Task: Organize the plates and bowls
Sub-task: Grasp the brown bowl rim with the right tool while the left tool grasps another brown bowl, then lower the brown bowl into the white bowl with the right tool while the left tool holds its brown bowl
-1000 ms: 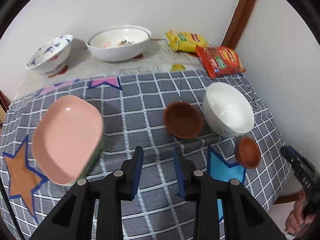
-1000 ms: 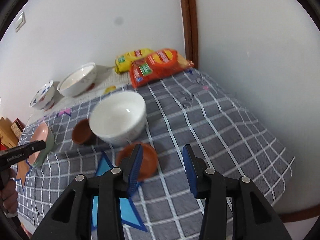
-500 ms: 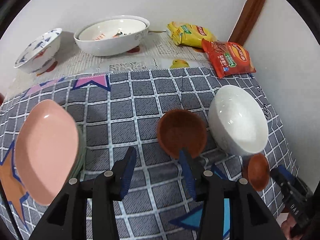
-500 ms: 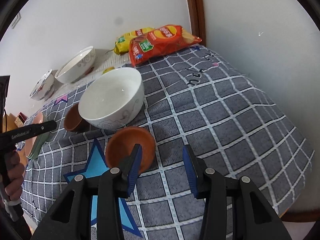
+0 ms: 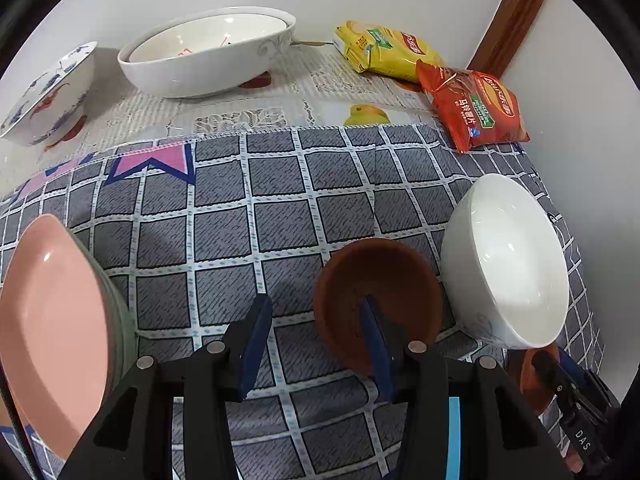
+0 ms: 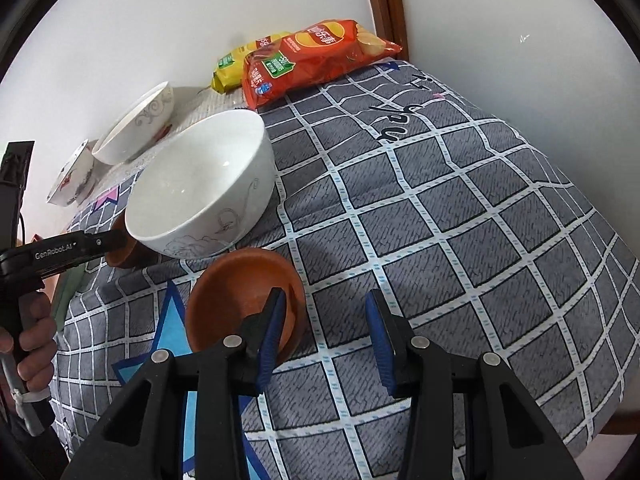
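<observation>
My left gripper [image 5: 316, 344] is open, its right finger over the inside of a brown bowl [image 5: 376, 280] and its left finger outside the bowl's left rim. A white bowl [image 5: 508, 264] stands right of it. A pink plate [image 5: 52, 328] on a green one lies at the left. My right gripper [image 6: 324, 336] is open, its left finger inside a second small brown bowl [image 6: 240, 292], its right finger outside the right rim. The white bowl [image 6: 200, 188] stands behind it. The left gripper's body [image 6: 60, 254] shows at the left by the first brown bowl [image 6: 128, 254].
A large white bowl [image 5: 208, 52] and a blue-patterned bowl [image 5: 44, 96] stand at the back by the wall. Yellow [image 5: 384, 52] and red [image 5: 476, 108] snack bags lie in the back right corner. The checked cloth [image 6: 460, 220] drops off at the table's right edge.
Both grippers have moved forward and down toward the brown bowls. Each now straddles its bowl's rim. Both jaws stayed open.
</observation>
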### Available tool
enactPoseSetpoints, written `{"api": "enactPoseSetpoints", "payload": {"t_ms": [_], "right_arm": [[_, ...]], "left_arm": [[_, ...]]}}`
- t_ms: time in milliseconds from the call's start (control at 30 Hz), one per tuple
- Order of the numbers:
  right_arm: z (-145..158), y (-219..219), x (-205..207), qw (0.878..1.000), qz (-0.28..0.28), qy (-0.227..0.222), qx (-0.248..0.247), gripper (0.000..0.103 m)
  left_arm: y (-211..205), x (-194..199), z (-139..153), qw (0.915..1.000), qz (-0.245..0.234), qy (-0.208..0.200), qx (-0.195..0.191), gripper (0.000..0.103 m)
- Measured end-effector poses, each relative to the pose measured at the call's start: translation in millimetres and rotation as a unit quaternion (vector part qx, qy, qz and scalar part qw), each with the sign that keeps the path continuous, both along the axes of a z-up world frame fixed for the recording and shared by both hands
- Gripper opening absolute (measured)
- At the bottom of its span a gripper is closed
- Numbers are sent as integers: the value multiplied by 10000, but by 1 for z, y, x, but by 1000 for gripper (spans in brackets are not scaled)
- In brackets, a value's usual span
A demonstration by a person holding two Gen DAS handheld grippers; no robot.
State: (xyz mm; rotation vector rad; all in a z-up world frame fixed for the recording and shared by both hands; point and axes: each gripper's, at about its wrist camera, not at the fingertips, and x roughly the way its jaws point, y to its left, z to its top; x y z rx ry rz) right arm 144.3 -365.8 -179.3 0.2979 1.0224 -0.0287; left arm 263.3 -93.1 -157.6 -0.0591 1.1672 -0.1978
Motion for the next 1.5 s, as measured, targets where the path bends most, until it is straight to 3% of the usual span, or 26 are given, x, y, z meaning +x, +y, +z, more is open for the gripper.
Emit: {"api": "enactPoseSetpoints", "payload": {"t_ms": [200, 567, 633, 733, 1100, 1500], "right_arm": [[-2, 6, 2, 9999, 5, -95, -135, 41], [-5, 7, 7, 9999, -34, -105, -53, 23], [-5, 9, 8, 9999, -21, -104, 14, 14], [-4, 12, 8, 9999, -51, -96, -11, 12], [10, 20, -2, 9992, -288, -262, -44, 9], [65, 11, -13, 9950, -585, -785, -185, 9]], "left_arm": [[-1, 5, -7, 10000, -42, 21, -64, 43], [-5, 12, -12, 9998, -146, 3, -128, 20], [-6, 12, -12, 9997, -182, 2, -144, 14], [-6, 10, -9, 9997, -186, -2, -176, 10], [3, -9, 17, 9985, -447, -273, -176, 8], [22, -1, 58, 9973, -354, -637, -77, 8]]}}
